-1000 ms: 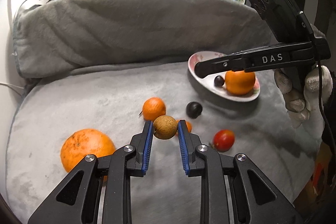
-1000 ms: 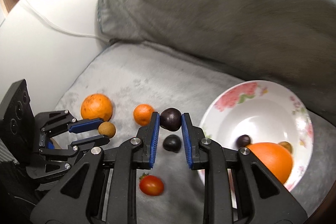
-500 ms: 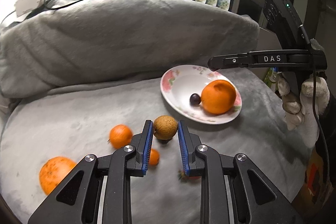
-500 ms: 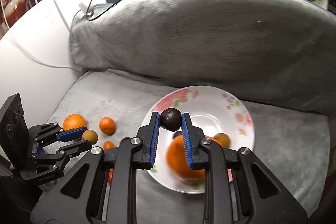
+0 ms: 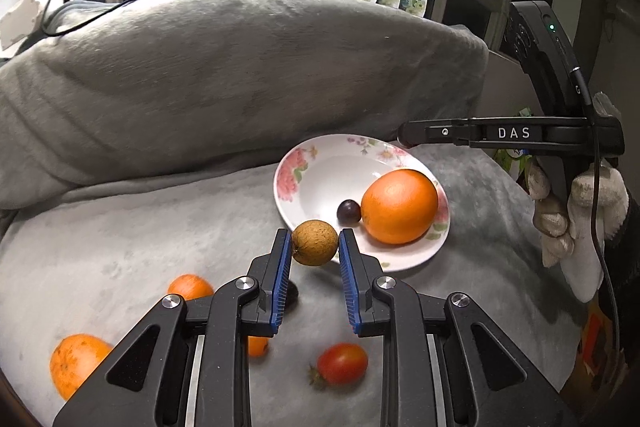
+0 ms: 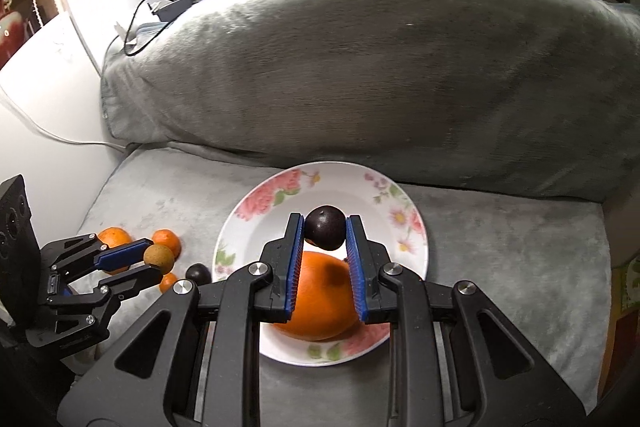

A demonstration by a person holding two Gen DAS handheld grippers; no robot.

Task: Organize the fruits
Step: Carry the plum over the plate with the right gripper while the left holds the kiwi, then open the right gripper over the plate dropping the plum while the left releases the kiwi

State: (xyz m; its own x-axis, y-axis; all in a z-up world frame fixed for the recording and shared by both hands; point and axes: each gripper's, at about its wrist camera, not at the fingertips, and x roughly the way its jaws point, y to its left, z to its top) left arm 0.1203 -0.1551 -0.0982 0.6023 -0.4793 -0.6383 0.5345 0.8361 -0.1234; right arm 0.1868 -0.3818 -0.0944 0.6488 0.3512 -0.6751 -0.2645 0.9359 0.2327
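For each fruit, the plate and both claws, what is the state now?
left claw: shut on brown fruit, held in air
right claw: shut on dark plum, above plate
plate: on gray blanket, holds big orange and small dark fruit
tomato: lying on blanket
small orange: on blanket

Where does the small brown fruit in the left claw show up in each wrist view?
Left wrist: brown fruit sits centre frame, pinched in the left claw, just before the floral plate.
Right wrist: brown fruit appears at lower left, in that claw, left of the plate.
Shared landmark: the big orange on the plate.
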